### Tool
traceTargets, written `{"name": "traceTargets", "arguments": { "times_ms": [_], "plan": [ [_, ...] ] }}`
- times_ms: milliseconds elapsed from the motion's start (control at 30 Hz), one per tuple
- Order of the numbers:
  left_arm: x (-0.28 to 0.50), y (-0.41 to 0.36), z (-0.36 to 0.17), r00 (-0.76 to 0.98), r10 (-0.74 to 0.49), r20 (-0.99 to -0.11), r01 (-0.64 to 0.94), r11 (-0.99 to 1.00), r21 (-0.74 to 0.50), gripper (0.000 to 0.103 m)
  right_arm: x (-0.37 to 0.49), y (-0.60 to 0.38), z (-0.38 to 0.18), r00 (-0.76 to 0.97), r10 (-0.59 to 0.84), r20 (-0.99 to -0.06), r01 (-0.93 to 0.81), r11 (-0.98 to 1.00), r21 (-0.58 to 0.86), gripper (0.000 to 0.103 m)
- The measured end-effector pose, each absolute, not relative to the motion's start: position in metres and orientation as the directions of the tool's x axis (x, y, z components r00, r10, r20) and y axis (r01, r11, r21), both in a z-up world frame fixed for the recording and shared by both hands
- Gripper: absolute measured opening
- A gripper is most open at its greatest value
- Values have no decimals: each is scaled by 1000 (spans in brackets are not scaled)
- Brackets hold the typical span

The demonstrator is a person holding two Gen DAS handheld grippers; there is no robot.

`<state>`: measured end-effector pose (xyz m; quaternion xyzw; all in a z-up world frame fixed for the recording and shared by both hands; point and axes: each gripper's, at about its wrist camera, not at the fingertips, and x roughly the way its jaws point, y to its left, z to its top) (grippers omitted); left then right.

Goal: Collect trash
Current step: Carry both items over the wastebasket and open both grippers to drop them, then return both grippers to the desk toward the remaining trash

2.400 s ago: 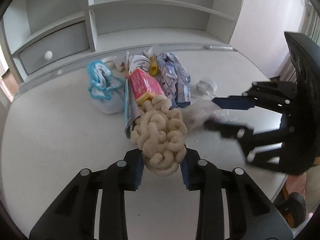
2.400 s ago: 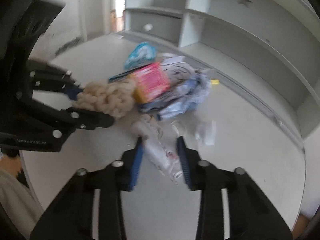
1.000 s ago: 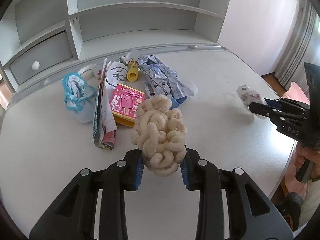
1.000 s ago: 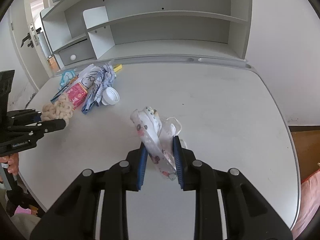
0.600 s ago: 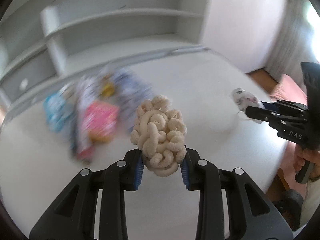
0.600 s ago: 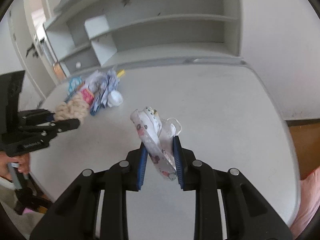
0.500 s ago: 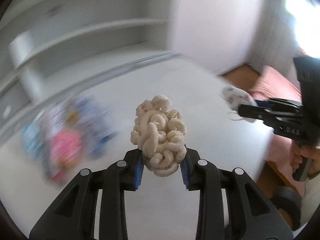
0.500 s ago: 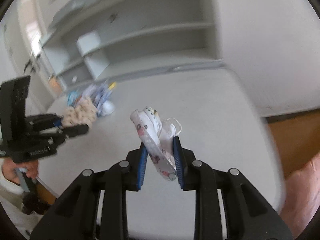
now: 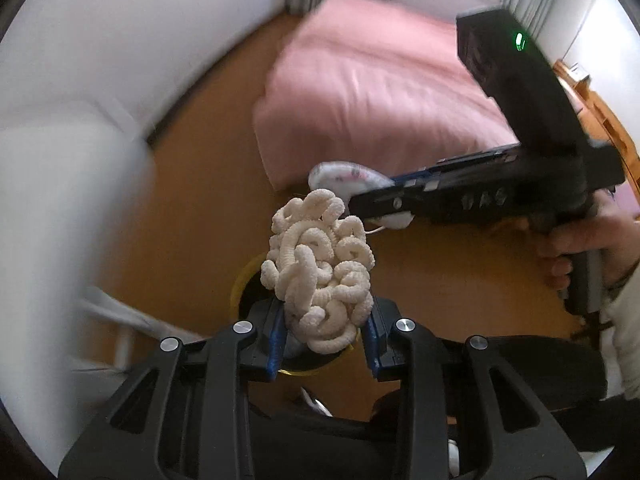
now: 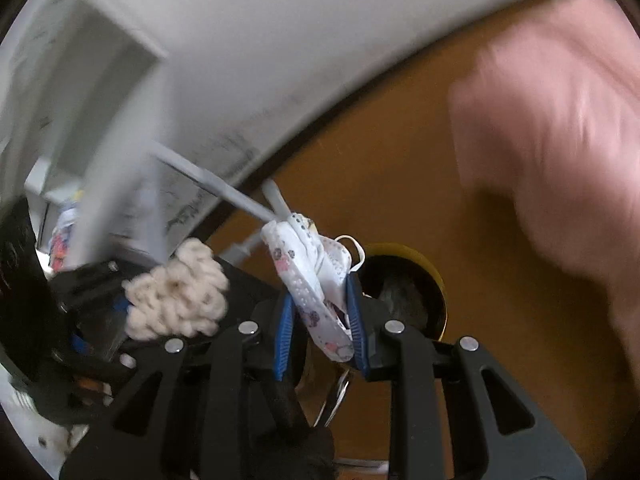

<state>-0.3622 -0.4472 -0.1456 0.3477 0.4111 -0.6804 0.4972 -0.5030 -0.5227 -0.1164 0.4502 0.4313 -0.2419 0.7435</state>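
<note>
Left claw (image 9: 323,338) clamped on cream yarn clump (image 9: 320,268), right claw (image 10: 320,330) on patterned face mask (image 10: 310,286); both poised over yellow-rimmed bin (image 10: 434,276) on floor, presumably for dropping in.

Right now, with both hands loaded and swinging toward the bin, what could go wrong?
1. The yarn bundle bulges well past the left hand-held gripper; it may catch on the bin rim when dropped.
2. The face mask in the right hand-held gripper has a loose ear loop that could snag.
3. Both grippers crowd one small opening and might collide.
</note>
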Motion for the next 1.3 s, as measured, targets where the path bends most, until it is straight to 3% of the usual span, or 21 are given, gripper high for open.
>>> {"name": "traceTargets", "arguments": {
  "times_ms": [200, 300, 333, 367, 400, 433, 467, 600, 733, 800, 867, 933, 1033, 1100, 1300],
  "plan": [
    [-366, -478, -231, -274, -268, -924, 961, -122, -250, 28, -515, -536, -219, 490, 181, -853, 798, 301, 522, 26],
    [-364, -478, -238, -254, -276, -927, 967, -89, -239, 38, -522, -535, -239, 506, 212, -836, 801, 244, 547, 26],
    [-362, -479, -236, -244, -287, -926, 970, -80, -230, 45, -526, -535, -242, 509, 211, -834, 804, 230, 549, 33],
    [-365, -478, -236, -238, -295, -925, 971, -77, -225, 61, -529, -536, -243, 515, 211, -831, 805, 215, 554, 44],
    [-364, -478, -234, -234, -309, -922, 972, -75, -222, 77, -533, -540, -247, 521, 212, -827, 806, 195, 558, 67],
    [-363, -477, -232, -225, -321, -920, 974, -74, -213, 84, -537, -541, -250, 521, 210, -827, 815, 164, 555, 87],
    [-366, -476, -231, -221, -327, -919, 975, -78, -207, 91, -540, -542, -251, 519, 206, -830, 823, 141, 550, 89],
    [-372, -474, -225, -239, -333, -912, 970, -118, -212, 91, -550, -547, -245, 505, 196, -841, 840, 115, 531, 90],
    [-376, -453, -178, -269, -432, -861, 963, -154, -223, 91, -556, -553, -213, 470, 119, -875, 865, 134, 483, 90],
    [-374, -437, -137, -273, -518, -811, 962, -171, -215, 91, -560, -551, -177, 403, -7, -915, 899, 190, 395, 90],
    [-366, -416, -92, -245, -618, -747, 969, -173, -174, 96, -560, -545, -126, 289, -232, -929, 942, 244, 232, 95],
    [-355, -397, -49, -160, -720, -675, 986, -146, -78, 96, -556, -531, -72, 204, -468, -860, 964, 247, 95, 96],
    [-326, -369, 0, -16, -815, -580, 1000, -21, 2, 96, -536, -512, -14, 202, -648, -735, 962, 271, 26, 96],
    [-294, -347, 24, 57, -840, -540, 996, 84, -25, 96, -510, -505, 6, 298, -644, -705, 932, 356, 68, 96],
    [-191, -271, 36, 346, -738, -579, 898, 439, -23, 96, -408, -483, 13, 487, -493, -721, 792, 598, 126, 96]
  ]
}}
